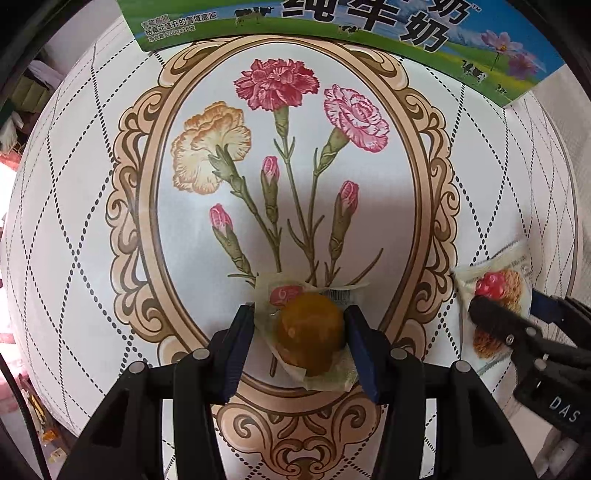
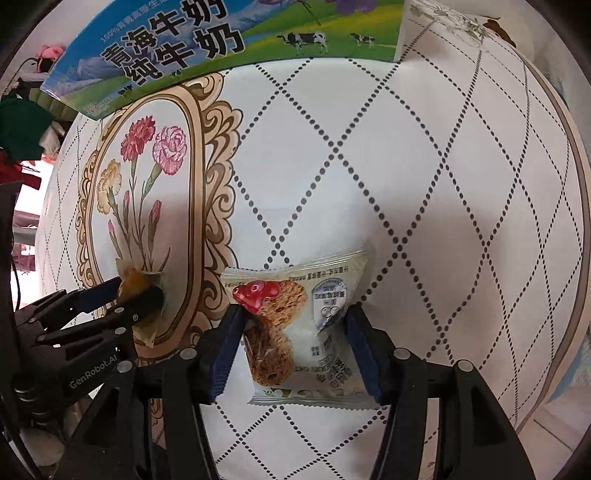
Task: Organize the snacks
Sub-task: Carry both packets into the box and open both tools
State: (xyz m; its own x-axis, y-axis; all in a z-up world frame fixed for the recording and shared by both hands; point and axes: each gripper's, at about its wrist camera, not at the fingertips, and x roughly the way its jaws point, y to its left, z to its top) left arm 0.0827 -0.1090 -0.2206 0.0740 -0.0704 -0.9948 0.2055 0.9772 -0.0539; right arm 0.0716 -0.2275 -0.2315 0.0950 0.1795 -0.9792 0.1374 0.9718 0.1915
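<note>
My left gripper (image 1: 299, 325) points straight down and is shut on a round brown pastry (image 1: 310, 332) in a clear wrapper, just above the carnation oval printed on the tablecloth (image 1: 92, 155). The right wrist view shows that same left gripper (image 2: 136, 295) at the lower left, with the pastry (image 2: 135, 280) between its pads. My right gripper (image 2: 295, 321) is shut on a white cookie packet (image 2: 295, 325) printed with red berries and oat cookies; both blue pads press on the packet's sides. In the left wrist view the right gripper (image 1: 506, 301) and its packet (image 1: 495, 280) sit at the right edge.
A green and blue milk carton box (image 1: 332, 22) (image 2: 184, 44) stands at the far side of the table. The quilted-pattern cloth runs to the table's rounded edge (image 2: 576, 192) on the right. Clutter lies beyond the left edge (image 2: 22, 129).
</note>
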